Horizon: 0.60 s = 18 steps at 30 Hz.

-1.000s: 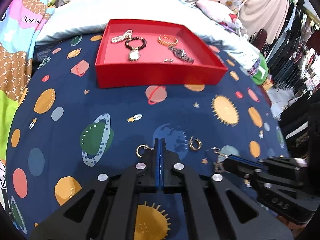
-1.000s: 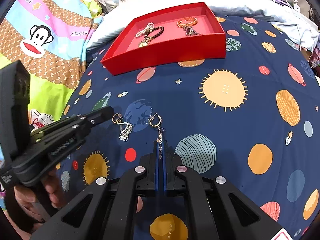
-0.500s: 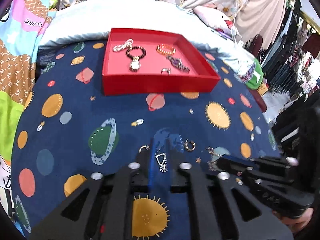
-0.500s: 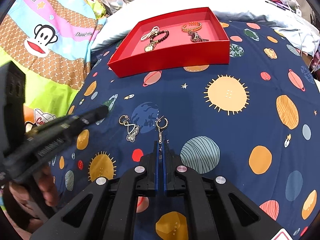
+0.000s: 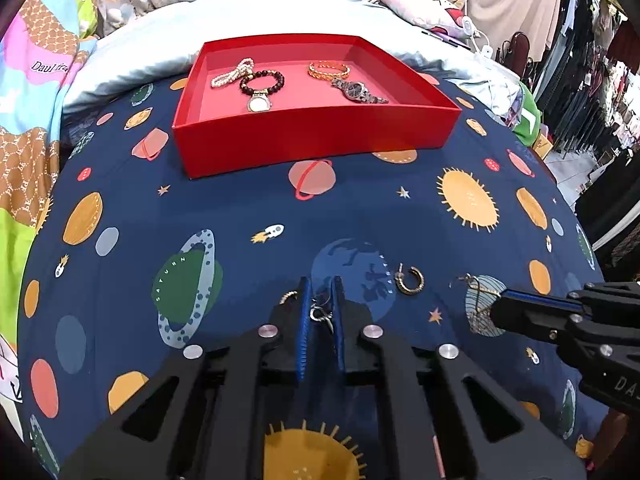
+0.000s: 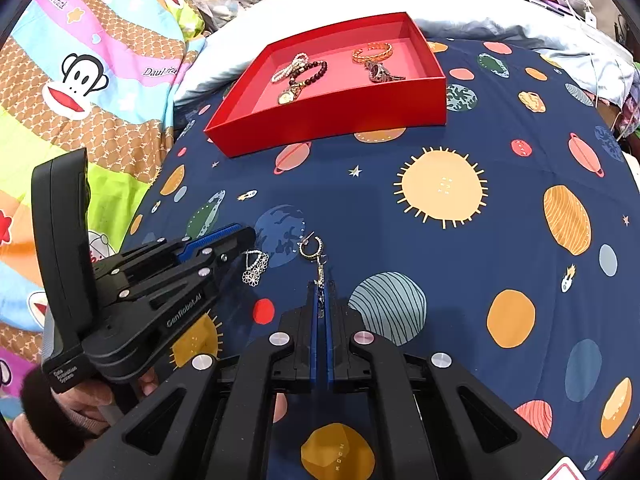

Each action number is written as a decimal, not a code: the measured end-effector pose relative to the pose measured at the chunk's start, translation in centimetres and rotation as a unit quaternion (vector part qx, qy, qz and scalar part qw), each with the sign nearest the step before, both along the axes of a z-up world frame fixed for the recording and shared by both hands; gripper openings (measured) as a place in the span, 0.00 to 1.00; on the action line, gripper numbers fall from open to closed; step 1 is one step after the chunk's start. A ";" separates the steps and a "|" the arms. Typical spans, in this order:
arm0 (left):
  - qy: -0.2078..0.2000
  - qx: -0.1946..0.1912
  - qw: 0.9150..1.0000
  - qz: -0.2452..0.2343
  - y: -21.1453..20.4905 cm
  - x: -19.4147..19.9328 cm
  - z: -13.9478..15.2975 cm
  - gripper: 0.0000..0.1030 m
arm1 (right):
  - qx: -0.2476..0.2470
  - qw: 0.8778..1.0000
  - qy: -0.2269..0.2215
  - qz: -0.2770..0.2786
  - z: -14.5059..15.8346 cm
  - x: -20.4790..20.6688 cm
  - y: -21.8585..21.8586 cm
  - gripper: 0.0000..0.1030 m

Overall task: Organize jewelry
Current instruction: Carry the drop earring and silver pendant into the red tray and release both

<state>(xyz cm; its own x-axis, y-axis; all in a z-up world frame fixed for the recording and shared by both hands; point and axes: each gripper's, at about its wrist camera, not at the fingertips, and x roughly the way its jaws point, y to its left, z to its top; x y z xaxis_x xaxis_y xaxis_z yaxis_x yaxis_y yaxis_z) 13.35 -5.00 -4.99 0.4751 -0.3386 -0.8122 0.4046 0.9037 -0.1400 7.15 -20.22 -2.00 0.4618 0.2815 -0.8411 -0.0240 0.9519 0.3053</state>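
Observation:
A red tray (image 5: pixel 312 136) (image 6: pixel 332 120) at the far side of the space-print cloth holds a pearl bracelet (image 5: pixel 232 74), a dark bead bracelet (image 5: pixel 262 80), an orange bracelet (image 5: pixel 328 70) and a watch (image 5: pixel 358 90). My left gripper (image 5: pixel 320 300) is slightly open around a silver drop earring (image 5: pixel 318 314) (image 6: pixel 254 266) lying on the cloth. A gold hoop earring (image 5: pixel 410 280) (image 6: pixel 311 247) lies to its right. My right gripper (image 6: pixel 320 292) is nearly closed on a chain earring (image 6: pixel 320 276) (image 5: pixel 476 296) that trails forward.
The cloth (image 5: pixel 240 216) covers a rounded surface dropping off on all sides. A colourful monkey-print blanket (image 6: pixel 80 92) lies to the left, a pale pillow (image 5: pixel 160 56) behind the tray. Clothes racks (image 5: pixel 592 80) stand at the right.
My left gripper has opened from shut and now straddles the silver drop earring. My right gripper stays on the chain earring, barely moved.

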 end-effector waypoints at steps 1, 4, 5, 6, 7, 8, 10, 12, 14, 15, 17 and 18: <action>0.002 -0.004 1.000 0.000 0.1 0.0 0.0 0.00 | 0.000 1.000 0.000 0.000 0.0 0.0 0.0 0.02; 0.006 -0.022 1.000 0.003 0.7 0.0 0.7 0.00 | 0.000 1.000 -0.001 0.000 0.0 0.0 0.0 0.02; 0.006 -0.026 1.000 0.003 0.8 0.0 0.9 0.00 | 0.001 1.000 -0.001 0.000 0.1 0.0 0.0 0.02; 0.007 -0.034 0.999 0.006 1.0 -0.2 1.4 0.00 | 0.001 1.000 -0.002 0.000 0.2 0.0 0.0 0.02; 0.008 -0.041 0.999 0.007 1.3 -0.3 1.8 0.00 | 0.001 1.000 -0.004 0.001 0.3 0.0 0.1 0.02; 0.011 -0.049 0.999 0.009 1.5 -0.4 2.3 0.00 | 0.001 1.000 -0.006 0.001 0.5 0.0 0.1 0.02; 0.013 -0.076 0.997 0.013 2.3 -0.7 3.7 0.00 | 0.003 1.000 -0.012 0.003 1.0 -0.1 0.1 0.02; 0.010 -0.094 0.995 0.016 3.0 -1.1 5.2 0.00 | 0.004 1.000 -0.019 0.005 1.7 -0.2 0.2 0.02; 0.004 -0.108 0.994 0.019 3.5 -1.3 6.5 0.00 | 0.004 1.000 -0.027 0.007 2.4 -0.2 0.3 0.02; 0.001 -0.116 0.993 0.022 3.9 -1.5 7.3 0.00 | 0.004 0.999 -0.031 0.008 2.7 -0.2 0.3 0.02; -0.008 -0.123 0.992 0.028 4.4 -1.6 8.6 0.00 | 0.005 0.999 -0.042 0.010 3.7 -0.3 0.4 0.02; -0.014 -0.128 0.991 0.030 4.7 -1.7 9.4 0.00 | 0.005 0.999 -0.046 0.010 4.1 -0.3 0.3 0.02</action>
